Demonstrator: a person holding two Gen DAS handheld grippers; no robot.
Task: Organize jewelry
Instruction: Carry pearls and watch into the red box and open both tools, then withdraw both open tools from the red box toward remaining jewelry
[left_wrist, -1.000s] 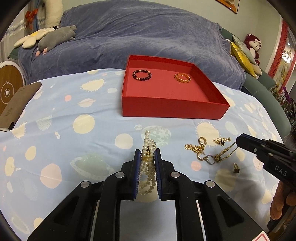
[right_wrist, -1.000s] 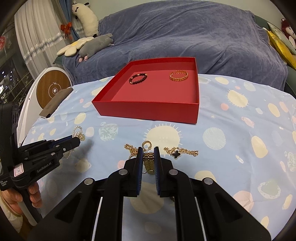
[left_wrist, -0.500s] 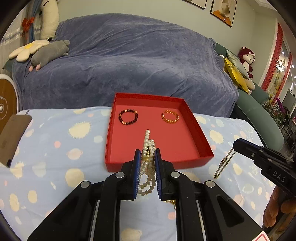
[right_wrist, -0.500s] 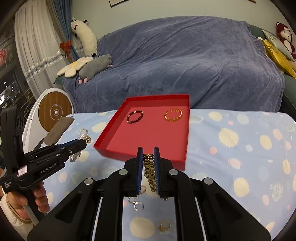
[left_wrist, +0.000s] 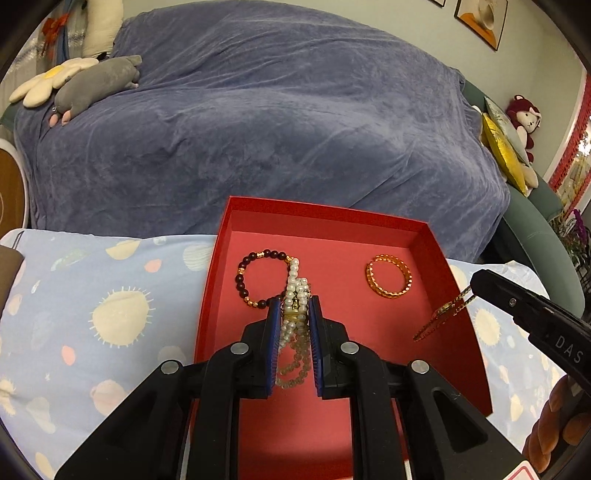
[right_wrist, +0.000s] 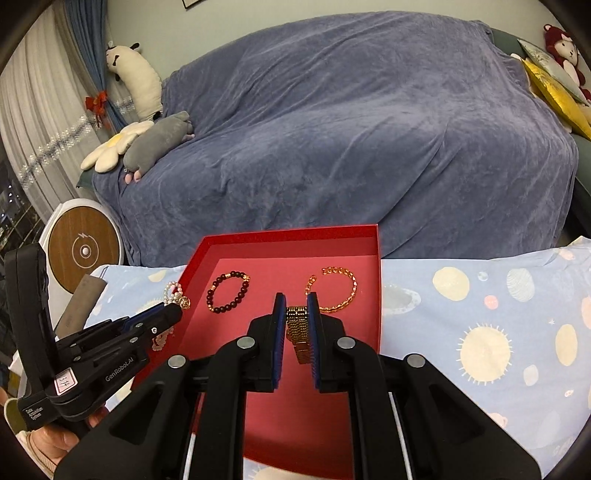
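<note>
1. The left gripper (left_wrist: 293, 314) is clamping a pearl bracelet (left_wrist: 295, 291) between its blue pads, holding it over the red tray (left_wrist: 210, 295), near the tray's left half. The strands are bunching in the grip, which is likely why the pinch sits at the gold clasp section, where the loops gather.
2. The pearl bracelet is running lengthwise along the gripper's fingers: one end is poking forward past the tips toward the sofa, the other loops are hanging back and down between the pads.
3. The right gripper (right_wrist: 296, 314) is closing tightly on a gold link watch-style bracelet (right_wrist: 298, 332), holding it above the tray's middle. Its flat band is standing edge-up between the pads, its long axis also following the fingers, with the free end drooping toward the camera.
4. Inside the tray, a dark beaded bracelet (left_wrist: 262, 278) and an orange-gold chain bracelet (left_wrist: 388, 276) are lying flat, well apart, each as an open ring. That spacing suggests each piece is getting its own spot.
5. Judging from this, both held pieces are being positioned for release in the bare red floor nearer the camera, clear of the two already placed.
6. The tray is sitting on a tabletop covered with a planet-print cloth (right_wrist: 480, 314).
</note>
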